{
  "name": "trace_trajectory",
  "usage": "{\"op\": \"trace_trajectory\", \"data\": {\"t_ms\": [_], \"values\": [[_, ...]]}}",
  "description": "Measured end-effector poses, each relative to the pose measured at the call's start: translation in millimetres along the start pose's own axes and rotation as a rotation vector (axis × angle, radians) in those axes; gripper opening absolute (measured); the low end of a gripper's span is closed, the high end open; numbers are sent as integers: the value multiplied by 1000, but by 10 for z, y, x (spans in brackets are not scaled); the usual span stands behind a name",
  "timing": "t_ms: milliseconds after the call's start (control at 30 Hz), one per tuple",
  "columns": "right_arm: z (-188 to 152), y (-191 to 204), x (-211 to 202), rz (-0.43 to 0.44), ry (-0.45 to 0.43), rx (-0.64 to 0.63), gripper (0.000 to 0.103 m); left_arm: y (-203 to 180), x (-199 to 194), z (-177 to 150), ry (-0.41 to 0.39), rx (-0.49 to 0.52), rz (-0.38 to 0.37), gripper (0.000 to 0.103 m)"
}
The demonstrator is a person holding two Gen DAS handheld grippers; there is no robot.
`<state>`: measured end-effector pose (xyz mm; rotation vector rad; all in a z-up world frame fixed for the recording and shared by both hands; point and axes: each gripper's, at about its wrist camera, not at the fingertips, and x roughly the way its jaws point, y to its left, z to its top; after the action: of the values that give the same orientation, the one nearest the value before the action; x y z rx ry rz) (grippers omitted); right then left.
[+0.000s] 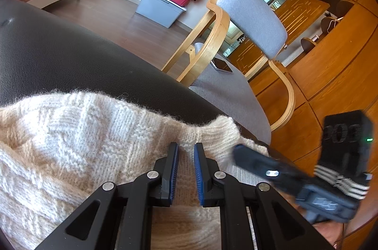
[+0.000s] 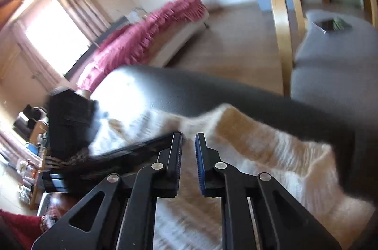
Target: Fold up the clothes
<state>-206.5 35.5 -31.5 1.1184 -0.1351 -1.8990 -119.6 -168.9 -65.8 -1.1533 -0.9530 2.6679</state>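
Cream knit sweater (image 1: 70,143) spread on black leather tabletop (image 1: 59,56), ribbed edge at the far rim. Left gripper (image 1: 186,150) jaws narrow, pinching a ridge of knit near that edge. Right gripper (image 2: 189,141) just beside it, jaws narrow over the sweater; view blurred, cannot tell if cloth is gripped. Grey chair (image 1: 255,16) beyond.

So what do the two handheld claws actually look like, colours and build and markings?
Both claws are matte black plastic linkages with round silver pivot pins and triangular cut-outs in the arms. The left claw and right claw carry flat fingers lined with ribbed blue pads. Seen from the left wrist, the right unit's boxy black body has white stripes and a small green light.
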Motion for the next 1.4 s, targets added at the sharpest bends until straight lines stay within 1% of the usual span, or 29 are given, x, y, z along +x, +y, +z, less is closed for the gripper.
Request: {"op": "trace_trajectory", "data": {"t_ms": [33, 100, 133, 233, 333, 367, 400, 433, 500, 567, 667, 700, 733, 767, 933, 1100, 1133, 1167, 1200, 1267, 1300, 1333, 1400], "values": [[-5, -64, 43, -17, 7, 19, 13, -11, 1, -2, 0, 4, 4, 12], [-10, -163, 82, -27, 14, 57, 3, -36, 3, -9, -2, 16, 16, 12], [-12, -192, 89, -28, 15, 68, 1, -47, 4, -13, -3, 21, 21, 12], [-2, -173, 109, -45, 17, 56, 1, -75, 8, -19, -5, 35, 35, 12], [8, -151, 91, -41, 13, 50, 2, -88, 11, -20, -6, 39, 38, 12], [-5, -147, 49, -18, 5, 59, 5, -85, 14, -17, -5, 38, 37, 12], [-13, -149, -17, 12, -9, 74, 6, -81, 17, -15, -5, 38, 35, 12], [-13, -144, -75, 37, -19, 80, 6, -79, 19, -13, -4, 37, 35, 12], [11, -104, -162, 61, -21, 53, 6, -80, 20, -13, -4, 38, 35, 12], [11, -43, -199, 56, 5, 5, 6, -83, 20, -14, -4, 39, 36, 12], [-39, -77, -54, 22, 58, 7, 6, -88, 21, -19, -5, 40, 37, 12], [-63, -103, 22, 2, 80, 11, 2, -92, 22, -20, -6, 41, 39, 12], [-80, -124, 72, -5, 87, 16, 2, -95, 23, -21, -6, 42, 40, 12], [-83, -139, 77, 6, 74, 24, 1, -97, 25, -22, -6, 42, 41, 12], [-96, -190, 104, 16, 70, 42, 1, -105, 40, -19, -6, 47, 45, 12], [-92, -133, 104, -20, 61, 15, 1, -88, 50, -7, -6, 44, 38, 12], [-95, -95, 85, -43, 54, 5, 1, -83, 53, -6, -6, 43, 36, 12], [-109, -16, 34, -89, 42, -13, 2, -80, 54, -8, -6, 43, 35, 12], [-123, 63, -17, -136, 30, -31, 7, -79, 54, -10, -7, 43, 34, 12], [-156, 222, -142, -216, 0, -61, 10, -79, 53, -14, -7, 43, 34, 12], [-190, 302, -262, -231, -28, -63, 12, -79, 52, -16, -7, 43, 34, 12], [-242, 388, -392, -269, -54, -74, 14, -80, 52, -18, -6, 43, 34, 12], [-378, 543, -582, -403, -70, -118, 15, -79, 53, -19, -6, 42, 33, 12]]}}
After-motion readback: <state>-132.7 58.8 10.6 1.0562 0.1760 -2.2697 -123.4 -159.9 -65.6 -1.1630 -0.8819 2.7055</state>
